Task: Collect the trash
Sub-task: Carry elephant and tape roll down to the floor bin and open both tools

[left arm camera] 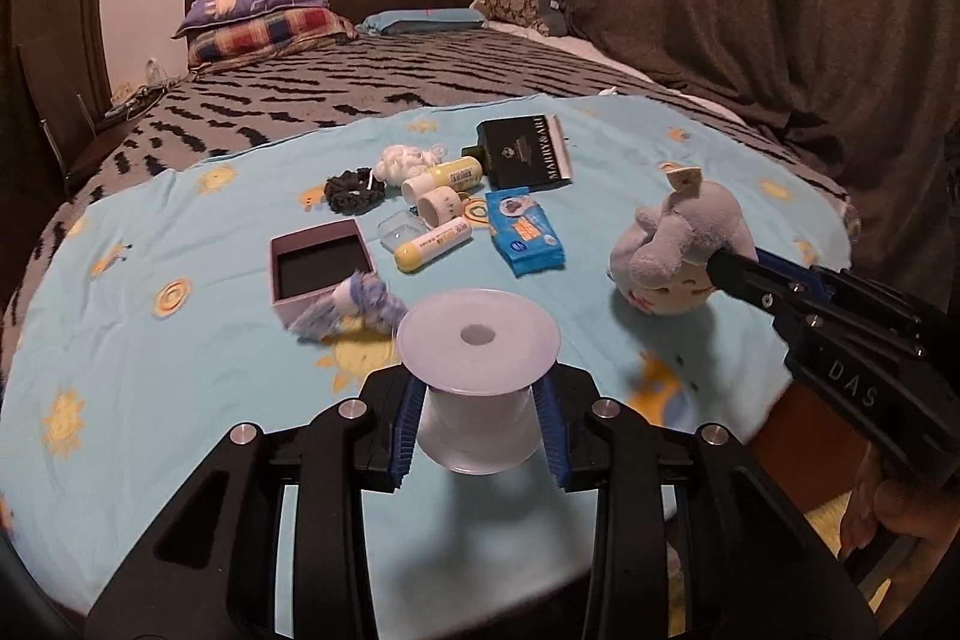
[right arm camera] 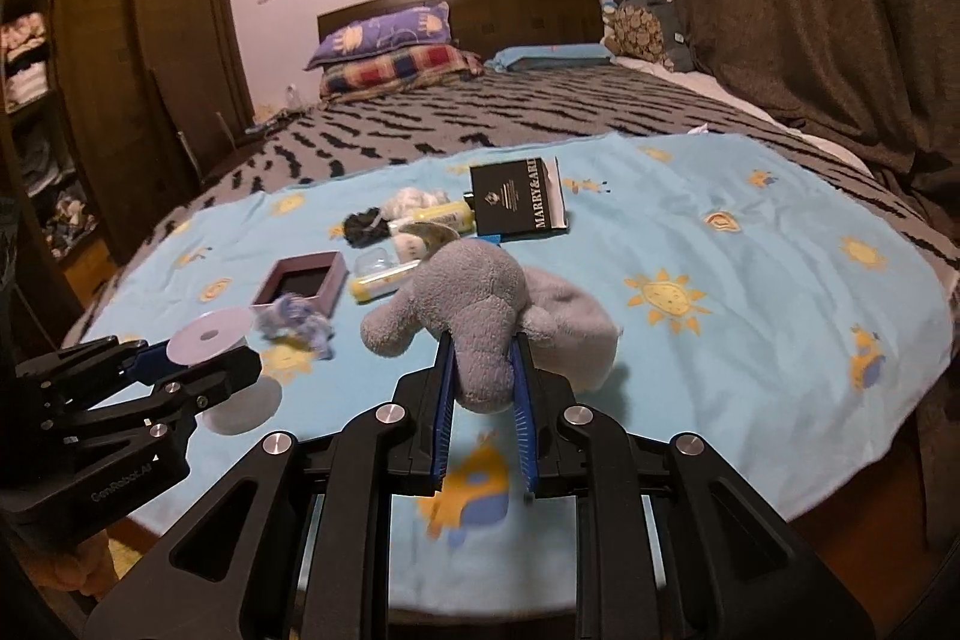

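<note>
The left gripper (left arm camera: 480, 436) is clamping its blue pads around the narrow core of an empty white plastic spool (left arm camera: 478, 376), gripping under the wide top flange, likely so the flange is stopping the reel from slipping down through the jaws; the spool is sitting right at the fingertips, apparently raised off the light blue sun-print cloth (left arm camera: 180, 400), though contact with the cloth is hard to judge. The right gripper (right arm camera: 483, 388) is squeezing shut on a grey plush elephant (right arm camera: 474, 310), pinching a soft fold of its body so the stuffing is giving way between the pads, and the toy is being held near the right side of the cloth. Just beyond the spool, a frayed blue and white scrap (left arm camera: 354, 307) is lying against the corner of an open pink box (left arm camera: 321, 271), which seems to be standing ready as a spot for collecting small bits. Farther out, a cluster is sitting together mid-cloth: a yellow-capped tube (left arm camera: 432, 244), a blue wipes pack (left arm camera: 525, 232), a black scrunchie (left arm camera: 348, 187), white cotton balls (left arm camera: 402, 160) and a dark box with lettering (left arm camera: 525, 151). The spool is looking like the trash item in hand; where it is meant to go is not visible in either view
</note>
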Demonstrator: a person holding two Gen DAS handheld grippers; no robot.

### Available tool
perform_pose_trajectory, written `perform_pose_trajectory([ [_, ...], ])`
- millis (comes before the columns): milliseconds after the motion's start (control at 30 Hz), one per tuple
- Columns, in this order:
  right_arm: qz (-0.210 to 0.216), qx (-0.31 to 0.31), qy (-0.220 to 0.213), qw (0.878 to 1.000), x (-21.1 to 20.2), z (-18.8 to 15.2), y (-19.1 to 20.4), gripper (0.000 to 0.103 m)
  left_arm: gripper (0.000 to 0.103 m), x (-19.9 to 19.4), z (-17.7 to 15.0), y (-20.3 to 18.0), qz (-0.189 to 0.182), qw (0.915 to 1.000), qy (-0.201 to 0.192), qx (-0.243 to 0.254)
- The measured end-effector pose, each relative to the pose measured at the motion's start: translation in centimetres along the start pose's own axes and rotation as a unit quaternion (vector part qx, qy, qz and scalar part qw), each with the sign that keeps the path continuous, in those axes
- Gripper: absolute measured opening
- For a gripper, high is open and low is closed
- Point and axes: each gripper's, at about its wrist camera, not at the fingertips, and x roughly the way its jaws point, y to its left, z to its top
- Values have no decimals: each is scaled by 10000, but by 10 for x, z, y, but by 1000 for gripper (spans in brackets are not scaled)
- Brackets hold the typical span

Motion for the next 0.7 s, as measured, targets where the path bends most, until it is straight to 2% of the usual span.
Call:
perform_pose_trajectory([
  [167,146,-67,15,9999,-40,-17,8,19,32,-37,-25,-2,-182,9998,-20,-66],
  [367,329,-159,222,9991,-68,-46,16,19,32,-67,-61,-7,-282,9996,76,-18],
  [700,385,-127,818,9958,-79,-108,26,19,32,-60,-130,-12,-408,9964,708,-218],
])
